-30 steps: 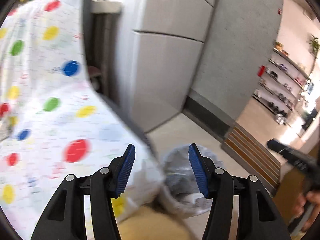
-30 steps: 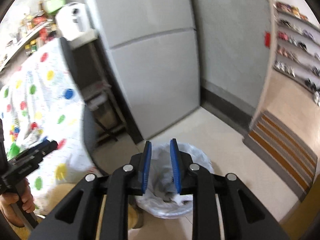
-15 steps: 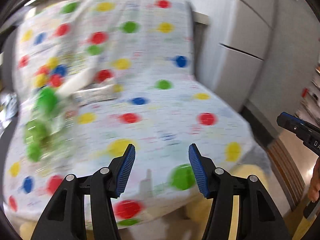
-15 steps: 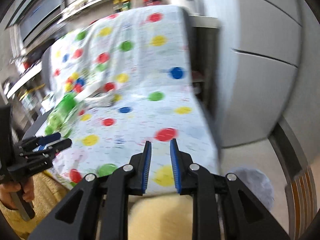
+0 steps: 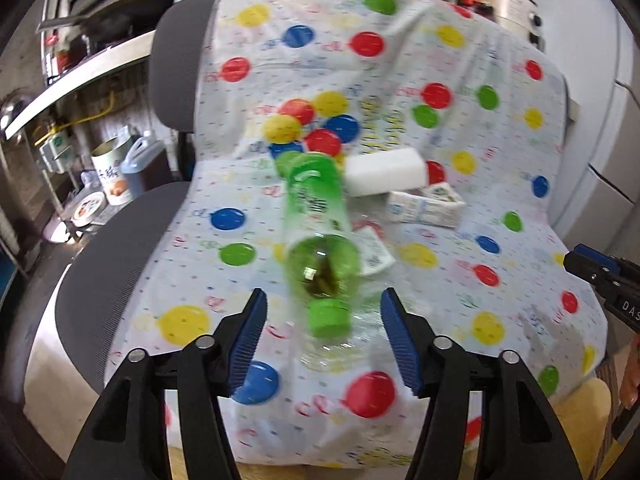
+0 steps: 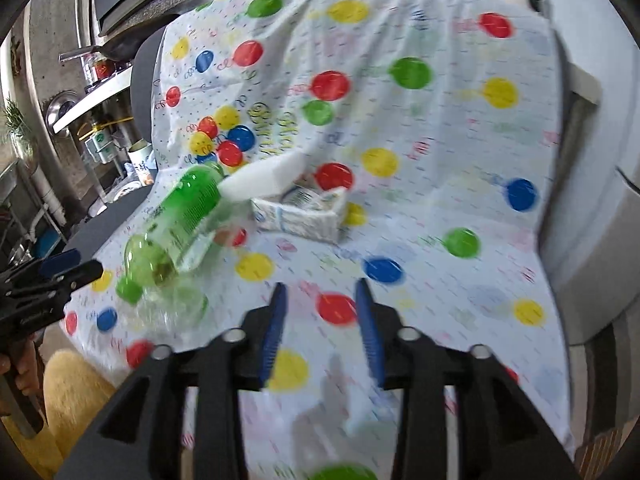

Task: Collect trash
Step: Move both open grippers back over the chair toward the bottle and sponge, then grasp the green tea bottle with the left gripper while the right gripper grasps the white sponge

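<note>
Polka-dotted white cloth (image 5: 460, 80) drapes over a dark office chair (image 5: 172, 60), covering its seat and backrest; kitchen shelving (image 5: 80, 76) with tins and bottles stands beyond it on the left. On the covered seat lies the trash. A green plastic bottle (image 5: 316, 224) lies on its side, its green cap (image 5: 329, 319) pointing toward the left wrist camera. Behind it, touching its far end, rests a white foam block (image 5: 386, 172), and just beside that a small opened carton (image 5: 426, 206). A flat paper wrapper (image 5: 374, 248) lies by the bottle's right flank, and crumpled clear plastic (image 5: 340, 348) sits under the cap.

Left gripper (image 5: 322, 346) hovers above the seat's front edge with fingers spread wide, the cap and clear plastic lying between them and untouched. Right gripper (image 6: 322, 330) hangs well right of the bottle (image 6: 176, 224), fingers parted and holding nothing, over bare cloth (image 6: 440, 160).
</note>
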`<control>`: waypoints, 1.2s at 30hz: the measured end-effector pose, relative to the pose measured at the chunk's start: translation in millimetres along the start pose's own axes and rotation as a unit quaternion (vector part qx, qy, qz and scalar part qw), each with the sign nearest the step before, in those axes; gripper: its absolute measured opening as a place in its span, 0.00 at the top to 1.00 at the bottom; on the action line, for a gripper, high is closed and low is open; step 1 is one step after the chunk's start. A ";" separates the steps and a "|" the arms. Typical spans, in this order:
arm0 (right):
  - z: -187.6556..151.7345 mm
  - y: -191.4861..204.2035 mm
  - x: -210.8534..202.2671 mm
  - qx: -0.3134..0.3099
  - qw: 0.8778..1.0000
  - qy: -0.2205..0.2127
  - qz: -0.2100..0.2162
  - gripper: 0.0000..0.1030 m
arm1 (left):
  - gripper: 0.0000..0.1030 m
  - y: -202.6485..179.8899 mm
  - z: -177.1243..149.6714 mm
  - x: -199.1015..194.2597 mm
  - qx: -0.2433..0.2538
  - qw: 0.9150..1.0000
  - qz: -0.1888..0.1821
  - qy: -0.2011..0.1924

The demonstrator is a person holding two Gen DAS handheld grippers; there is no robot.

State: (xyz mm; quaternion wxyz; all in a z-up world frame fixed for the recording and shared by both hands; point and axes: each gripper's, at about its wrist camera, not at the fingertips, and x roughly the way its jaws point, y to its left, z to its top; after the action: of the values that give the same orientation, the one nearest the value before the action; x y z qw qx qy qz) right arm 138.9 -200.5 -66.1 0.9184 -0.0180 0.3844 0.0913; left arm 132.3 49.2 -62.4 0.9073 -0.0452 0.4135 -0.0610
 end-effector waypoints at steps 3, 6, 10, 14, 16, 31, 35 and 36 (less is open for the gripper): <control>26.0 10.0 29.3 0.002 1.000 0.004 0.018 0.52 | 0.30 15.9 12.2 9.0 -0.012 1.000 0.012 0.001; 52.1 15.0 58.6 0.014 0.999 0.011 0.039 0.51 | 0.30 25.8 26.3 21.1 -0.016 1.000 0.023 0.002; 83.7 15.1 101.5 0.051 0.996 0.027 0.069 0.44 | 0.30 34.2 44.2 39.5 -0.028 0.999 0.019 0.004; 104.8 8.3 142.8 0.098 0.990 0.055 0.087 0.38 | 0.30 35.8 53.5 54.4 -0.029 0.999 0.017 0.010; 109.9 5.9 156.1 0.115 0.987 0.067 0.090 0.38 | 0.30 35.7 55.8 61.2 -0.028 0.999 0.019 0.014; 117.5 13.5 94.6 0.103 0.991 0.000 0.086 0.63 | 0.30 42.1 47.7 54.2 -0.038 0.999 0.031 0.021; 96.6 -6.7 41.3 0.095 0.994 -0.020 0.055 0.63 | 0.30 36.0 44.6 43.2 -0.034 0.999 0.025 0.018; 90.2 -11.1 34.5 0.094 0.994 -0.019 0.044 0.62 | 0.30 31.9 44.1 40.7 -0.032 0.999 0.022 0.018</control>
State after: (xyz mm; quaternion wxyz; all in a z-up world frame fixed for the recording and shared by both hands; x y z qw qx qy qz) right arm 228.1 -196.8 -27.5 0.9181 0.0873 0.3745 0.0958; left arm 194.5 76.1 -68.1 0.8989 -0.0642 0.4325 -0.0286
